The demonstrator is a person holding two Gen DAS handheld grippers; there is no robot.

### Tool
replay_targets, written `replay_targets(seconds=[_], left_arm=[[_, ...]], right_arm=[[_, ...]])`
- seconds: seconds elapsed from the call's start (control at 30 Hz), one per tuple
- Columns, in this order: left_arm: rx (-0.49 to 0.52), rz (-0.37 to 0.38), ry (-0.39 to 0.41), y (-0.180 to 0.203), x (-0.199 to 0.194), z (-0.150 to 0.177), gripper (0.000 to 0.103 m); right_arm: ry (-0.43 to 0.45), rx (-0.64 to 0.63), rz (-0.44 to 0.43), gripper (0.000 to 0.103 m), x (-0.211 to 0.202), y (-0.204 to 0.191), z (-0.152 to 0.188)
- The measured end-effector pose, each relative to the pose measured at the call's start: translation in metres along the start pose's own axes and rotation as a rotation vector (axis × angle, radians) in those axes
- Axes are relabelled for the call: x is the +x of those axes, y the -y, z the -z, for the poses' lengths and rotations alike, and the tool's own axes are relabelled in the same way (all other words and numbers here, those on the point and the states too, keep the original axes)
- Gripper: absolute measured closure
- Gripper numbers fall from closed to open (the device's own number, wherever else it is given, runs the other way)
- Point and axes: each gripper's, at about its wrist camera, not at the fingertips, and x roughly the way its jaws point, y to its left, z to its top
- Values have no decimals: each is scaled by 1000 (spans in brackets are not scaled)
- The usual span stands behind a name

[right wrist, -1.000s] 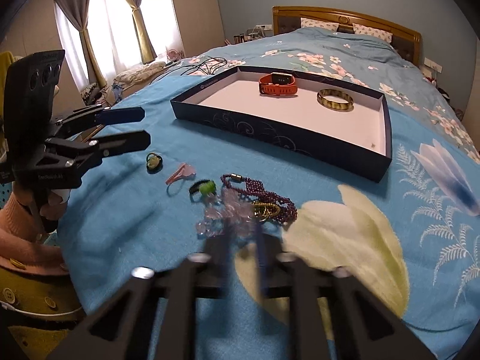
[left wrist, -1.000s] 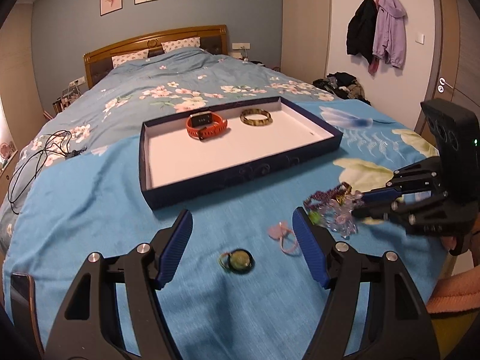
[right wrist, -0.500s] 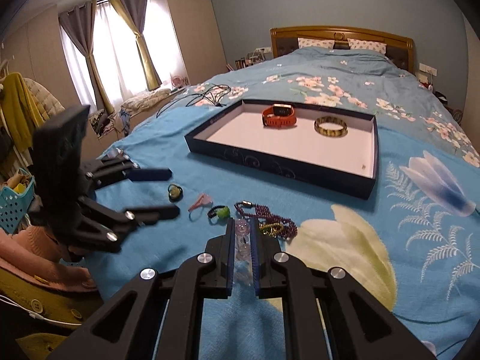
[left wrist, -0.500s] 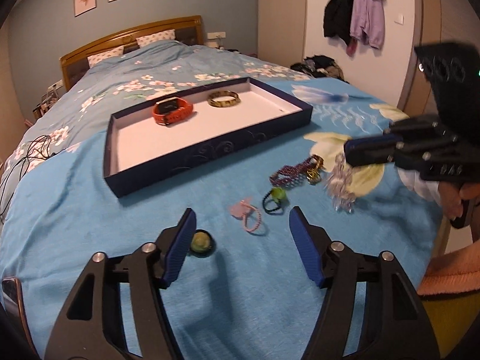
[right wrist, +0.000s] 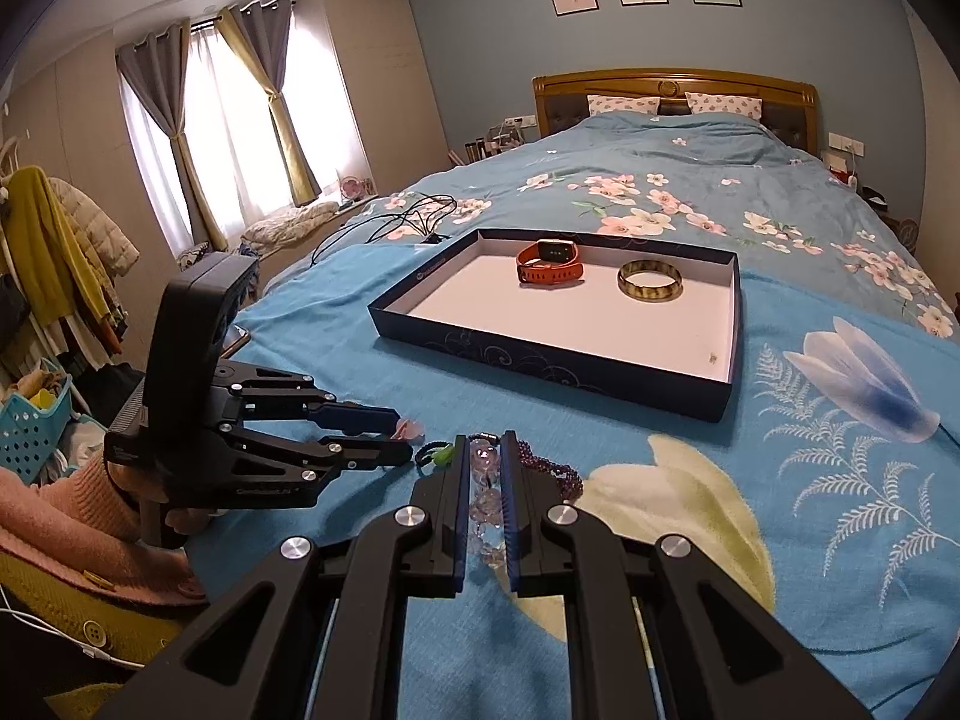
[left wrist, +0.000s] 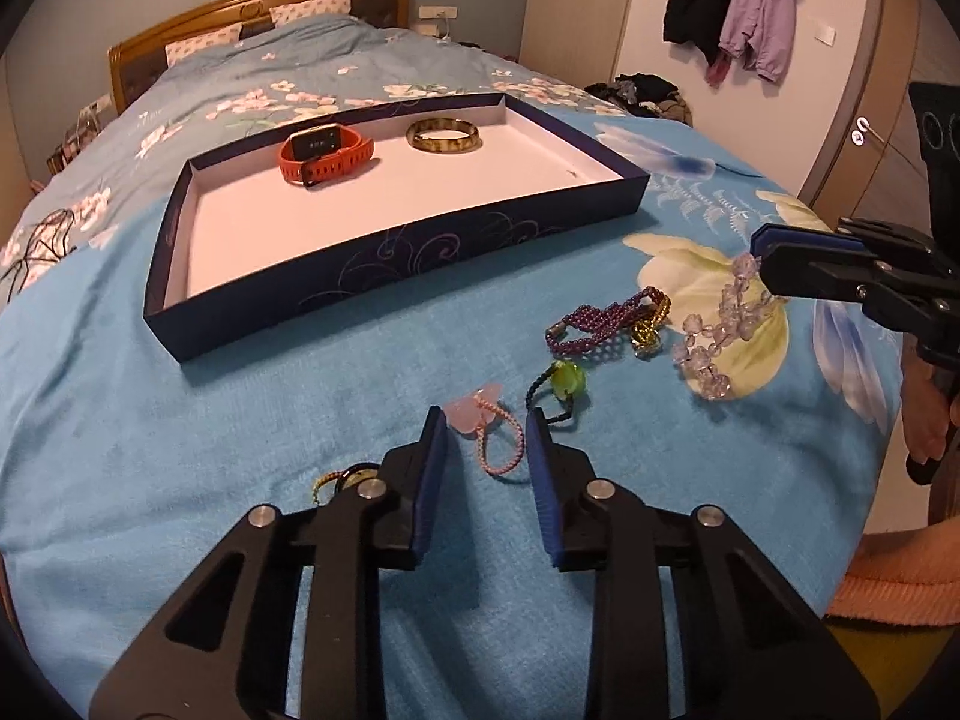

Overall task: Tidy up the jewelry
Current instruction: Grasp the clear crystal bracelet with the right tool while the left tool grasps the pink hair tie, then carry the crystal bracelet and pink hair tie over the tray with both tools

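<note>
A dark blue tray on the bed holds an orange watch and a brown bangle. My right gripper is shut on a clear bead bracelet, lifting one end while the rest hangs to the blanket. My left gripper is partly closed, its fingers on either side of a pink hair tie. A green-bead tie, a purple bead bracelet and a gold piece lie between the grippers.
A small yellow-and-dark loop lies just left of my left fingers. Black cables lie on the bed left of the tray. The bed's edge is close on my side, with a person's pink sleeve there.
My left gripper has moved right from the round dark piece to the pink tie and narrowed its jaws. My right gripper has raised the clear bracelet a little.
</note>
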Motion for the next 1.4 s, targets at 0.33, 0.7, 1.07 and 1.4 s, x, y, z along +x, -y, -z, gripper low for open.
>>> replay_targets(seconds=[0.33,0.7,1.07,1.4], left_arm=[[-27,-28,-6,-4,4,-4,91],[-33,-15,33,-4,-6,-5,100],[-40,-5,104,-10,-30,-19,100],[-26,-37,141,-19,-36,-43,100]], right_arm=[[13,-5,-4,95,0,-1,-5],[34,-5,4,95,-1,2,-17],[61,1,26,95,1,12,-36],[98,-5,59,95,10,26,-63]])
